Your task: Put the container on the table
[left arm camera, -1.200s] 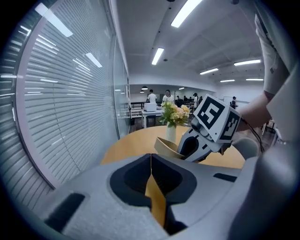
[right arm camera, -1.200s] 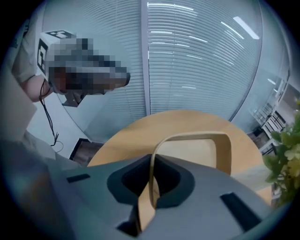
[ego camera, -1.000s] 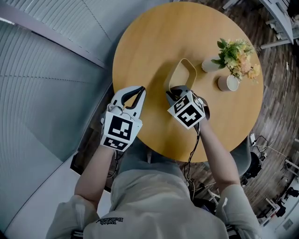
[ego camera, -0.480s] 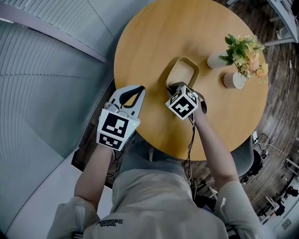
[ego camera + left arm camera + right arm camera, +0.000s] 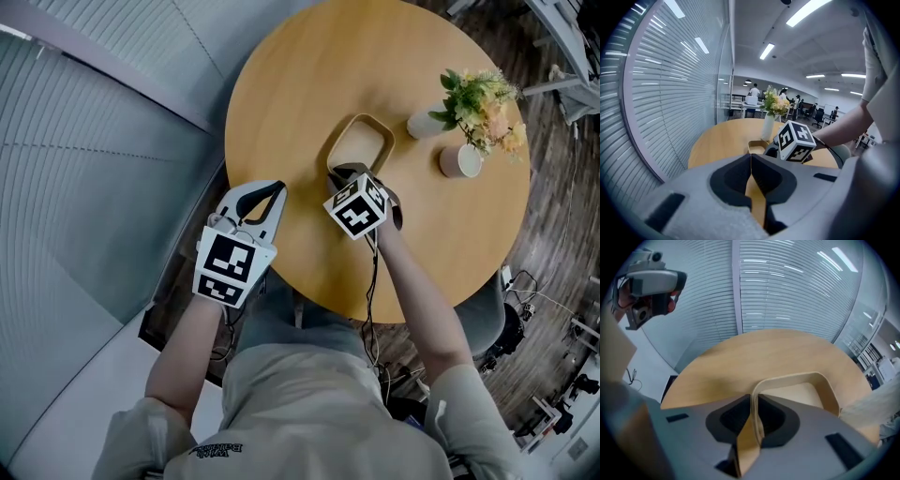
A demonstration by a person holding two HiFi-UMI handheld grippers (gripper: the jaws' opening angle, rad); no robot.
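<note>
A shallow beige container (image 5: 361, 148) with rounded corners lies level near the middle of the round wooden table (image 5: 300, 84); I cannot tell if it rests on the top or hangs just above it. My right gripper (image 5: 339, 172) is shut on its near rim. In the right gripper view that gripper (image 5: 754, 398) pinches the thin wall of the container (image 5: 808, 392). My left gripper (image 5: 278, 187) is shut on nothing at the table's near-left edge. The left gripper (image 5: 751, 155) in its own view points toward the container (image 5: 757, 147).
A white vase (image 5: 422, 124) with flowers (image 5: 478, 98) and a small pale cup (image 5: 459, 161) stand on the table right of the container. A dark chair (image 5: 506, 328) sits below the table's right edge. Window blinds (image 5: 103, 150) run along the left.
The container has gone from tilted on edge to lying level, lowered toward the table with my right gripper still on its rim. The left gripper has barely shifted.
</note>
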